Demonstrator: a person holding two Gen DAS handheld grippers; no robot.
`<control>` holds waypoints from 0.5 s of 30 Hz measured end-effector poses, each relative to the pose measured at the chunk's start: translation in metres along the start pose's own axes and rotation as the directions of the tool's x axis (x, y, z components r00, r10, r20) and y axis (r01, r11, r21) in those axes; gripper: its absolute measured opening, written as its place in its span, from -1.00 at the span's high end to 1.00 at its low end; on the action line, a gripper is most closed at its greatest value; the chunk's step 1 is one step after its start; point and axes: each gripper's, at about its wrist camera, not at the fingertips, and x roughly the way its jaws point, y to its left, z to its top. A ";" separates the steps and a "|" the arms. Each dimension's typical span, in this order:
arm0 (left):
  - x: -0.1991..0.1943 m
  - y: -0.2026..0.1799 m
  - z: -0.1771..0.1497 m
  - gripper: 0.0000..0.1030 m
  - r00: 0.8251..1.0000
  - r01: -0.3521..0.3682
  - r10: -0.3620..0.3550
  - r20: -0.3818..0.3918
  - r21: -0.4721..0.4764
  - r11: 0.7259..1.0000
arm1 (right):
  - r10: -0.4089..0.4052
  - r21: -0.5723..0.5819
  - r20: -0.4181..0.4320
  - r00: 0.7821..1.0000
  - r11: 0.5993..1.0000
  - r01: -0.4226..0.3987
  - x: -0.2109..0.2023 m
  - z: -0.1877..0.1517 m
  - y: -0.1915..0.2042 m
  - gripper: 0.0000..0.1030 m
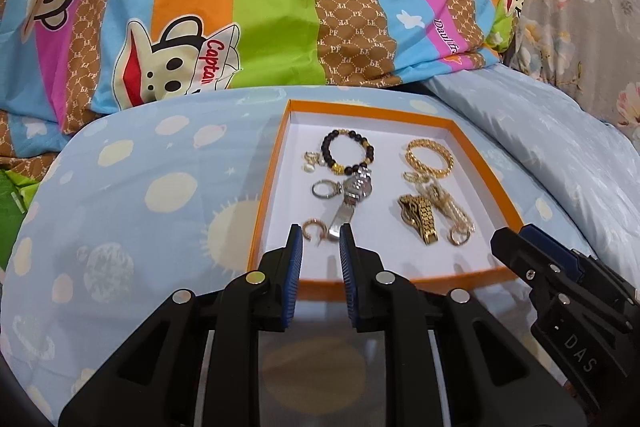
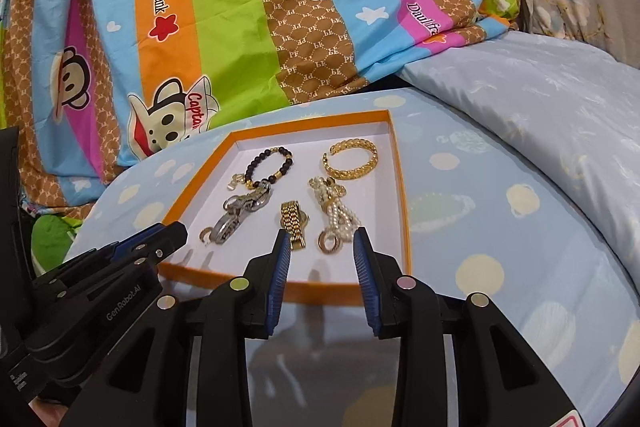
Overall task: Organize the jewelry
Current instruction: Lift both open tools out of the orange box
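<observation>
Watch (image 1: 352,199) strap end hidden by left tool (image 1: 320,233) | both tools apart, empty | right tool (image 2: 322,241)

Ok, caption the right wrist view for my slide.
Right gripper open above an orange tray of bracelets, watches and rings.

All the jewelry lies in the tray (image 1: 276,163). The beaded bracelet (image 1: 347,155) sits far left in it, the bangle (image 1: 430,159) far right. The watch (image 1: 354,197) lies nearer than the bracelet.
</observation>
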 end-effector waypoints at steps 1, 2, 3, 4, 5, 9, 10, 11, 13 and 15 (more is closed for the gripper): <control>-0.002 -0.001 -0.002 0.65 1.000 -0.001 0.001 0.000 0.002 1.000 | -0.002 0.002 0.001 1.000 1.000 0.002 -0.003 -0.002 0.000 0.31; -0.005 -0.002 -0.005 0.65 1.000 -0.006 0.006 0.007 0.009 1.000 | -0.005 0.004 0.000 1.000 1.000 0.005 -0.006 -0.005 0.000 0.31; -0.009 -0.004 -0.007 0.65 1.000 -0.015 0.015 0.017 0.019 1.000 | -0.007 0.005 -0.002 1.000 1.000 0.007 -0.008 -0.007 -0.001 0.30; -0.012 -0.005 -0.008 0.62 1.000 -0.019 0.018 0.022 0.023 1.000 | -0.008 0.008 -0.003 1.000 1.000 0.008 -0.010 -0.009 -0.001 0.30; -0.013 -0.005 -0.010 0.59 1.000 -0.021 0.020 0.022 0.024 0.999 | -0.010 0.010 -0.002 1.000 1.000 0.010 -0.013 -0.011 -0.001 0.30; -0.018 -0.005 -0.017 0.55 1.000 -0.014 0.014 0.003 0.014 1.000 | -0.025 0.002 -0.001 1.000 1.000 0.025 -0.021 -0.018 0.001 0.28; -0.019 -0.005 -0.019 0.55 1.000 -0.013 0.013 -0.001 0.011 1.000 | -0.029 -0.003 -0.001 1.000 1.000 0.029 -0.022 -0.019 0.002 0.28; -0.020 -0.006 -0.020 0.55 1.000 -0.013 0.013 -0.001 0.009 1.000 | -0.034 -0.009 -0.001 0.999 0.999 0.034 -0.023 -0.020 0.003 0.27; -0.022 -0.007 -0.022 0.55 1.000 -0.013 0.013 -0.003 0.010 1.000 | -0.049 -0.024 0.003 0.999 0.999 0.049 -0.026 -0.022 0.007 0.19; -0.025 -0.008 -0.025 0.54 1.000 -0.018 0.018 -0.002 0.015 1.000 | -0.065 -0.038 0.014 0.998 0.997 0.066 -0.030 -0.024 0.010 0.10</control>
